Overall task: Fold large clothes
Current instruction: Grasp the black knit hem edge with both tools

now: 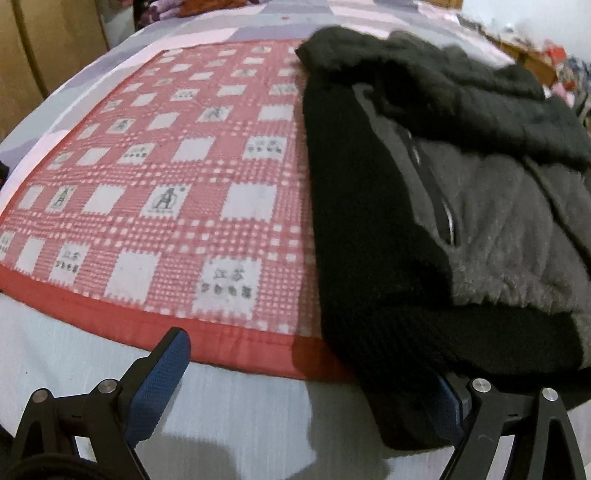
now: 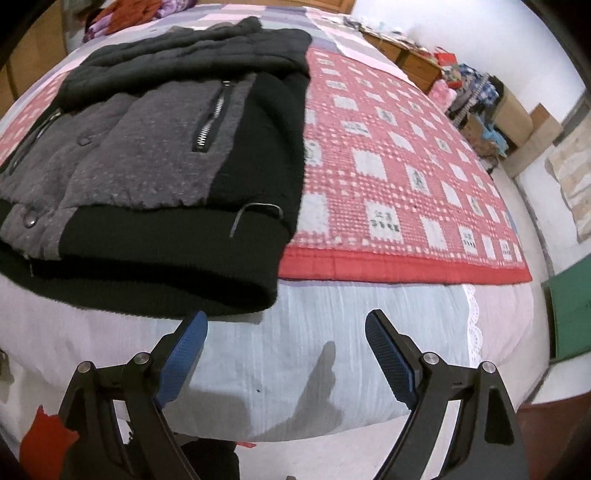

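Observation:
A grey and black fleece jacket (image 1: pixel 498 229) lies folded on the bed, sleeves tucked in, with a zip pocket on its front. In the left wrist view its black hem hangs over the near edge of the quilt. My left gripper (image 1: pixel 312 358) is open wide. Its right finger (image 1: pixel 448 410) sits against the hem's corner, its tip hidden by the cloth, and the left finger (image 1: pixel 162 384) is over bare sheet. In the right wrist view the jacket (image 2: pixel 147 147) lies to the left. My right gripper (image 2: pixel 286 317) stands open just below the hem, holding nothing.
A red checked quilt (image 2: pixel 388 166) covers the bed over a pale sheet (image 2: pixel 277 350). More clothes are piled at the far end (image 2: pixel 140 7). Boxes and clutter (image 2: pixel 513 110) stand along the right wall, and a green object (image 2: pixel 569 317) stands by the bed's right corner.

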Available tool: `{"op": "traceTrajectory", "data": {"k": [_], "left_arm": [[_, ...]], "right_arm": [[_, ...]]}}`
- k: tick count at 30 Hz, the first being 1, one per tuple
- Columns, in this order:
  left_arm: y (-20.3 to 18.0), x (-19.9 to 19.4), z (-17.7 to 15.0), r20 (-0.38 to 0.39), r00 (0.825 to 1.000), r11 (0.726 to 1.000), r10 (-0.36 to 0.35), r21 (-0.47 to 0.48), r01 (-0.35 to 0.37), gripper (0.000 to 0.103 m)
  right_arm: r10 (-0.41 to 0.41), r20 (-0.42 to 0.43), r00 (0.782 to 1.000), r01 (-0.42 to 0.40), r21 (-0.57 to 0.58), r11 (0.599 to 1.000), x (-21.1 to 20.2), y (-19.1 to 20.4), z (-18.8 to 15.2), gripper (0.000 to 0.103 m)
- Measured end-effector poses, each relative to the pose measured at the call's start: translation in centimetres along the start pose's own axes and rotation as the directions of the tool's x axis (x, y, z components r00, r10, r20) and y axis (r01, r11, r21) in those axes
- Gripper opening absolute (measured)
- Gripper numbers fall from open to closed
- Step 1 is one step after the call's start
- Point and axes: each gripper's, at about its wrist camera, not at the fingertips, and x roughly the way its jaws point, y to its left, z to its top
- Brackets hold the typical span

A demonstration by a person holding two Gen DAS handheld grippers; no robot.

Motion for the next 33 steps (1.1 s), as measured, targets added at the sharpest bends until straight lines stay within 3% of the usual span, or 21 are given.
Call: {"op": "traceTrajectory", "data": {"k": [10,14,18,20,22,27,29,32,33], "left_arm": [[-0.7,1.4,0.4,-0.021,1.000,1.000,-0.009,0.006,0.010,0.095],[-1.1,1.5,0.4,-0.017,1.000,1.000,-0.012,0.014,0.012,0.095],[-0.9,1.6,0.3,-0.016,1.000,1.000,-0.008,0.003,0.008,0.095],[-0.7,1.7,0.2,-0.017,1.000,1.000,-0.006,-0.006,0.006,0.095],[-0.6,1.8,0.1,-0.017,1.000,1.000,-0.012,-0.009,0.011,0.095],[-0.9,1.9,-0.3,-0.010,0.999,0.999,-0.031,-0.027,0.031,0.095],[-1.0,1.9,-0.2,-0.005,0.999,0.999,-0.035,-0.020,0.035,0.095],[-1.0,1.7,-0.1,0.020,1.000,1.000,-0.012,-0.004,0.012,0.095],[-0.8,1.6,0.0,0.030,1.000,1.000,-0.005,-0.006,0.005,0.095]], "right_arm": [[-0.035,0.029,0.999,0.034,0.037,0.999,0.6,-0.4,0.5,0.089],[-0.036,0.066,0.997,0.037,-0.009,0.999,0.4,0.5,1.5,0.089],[-0.087,0.033,0.996,0.087,0.012,0.996,1.8,-0.3,1.5,0.089],[-0.150,0.031,0.988,0.149,0.033,0.988,2.1,-1.7,1.2,0.089],[-0.143,0.033,0.989,0.140,0.074,0.987,2.2,-2.6,1.2,0.089],[-0.110,0.064,0.992,0.110,0.002,0.994,2.0,-0.4,1.4,0.089],[-0.142,0.088,0.986,0.143,-0.004,0.990,2.1,0.4,1.9,0.089],[-0.251,0.106,0.962,0.238,0.119,0.964,2.4,-1.1,3.1,0.089],[-0.244,0.102,0.964,0.225,0.169,0.959,2.5,-1.7,3.4,0.089]]}}
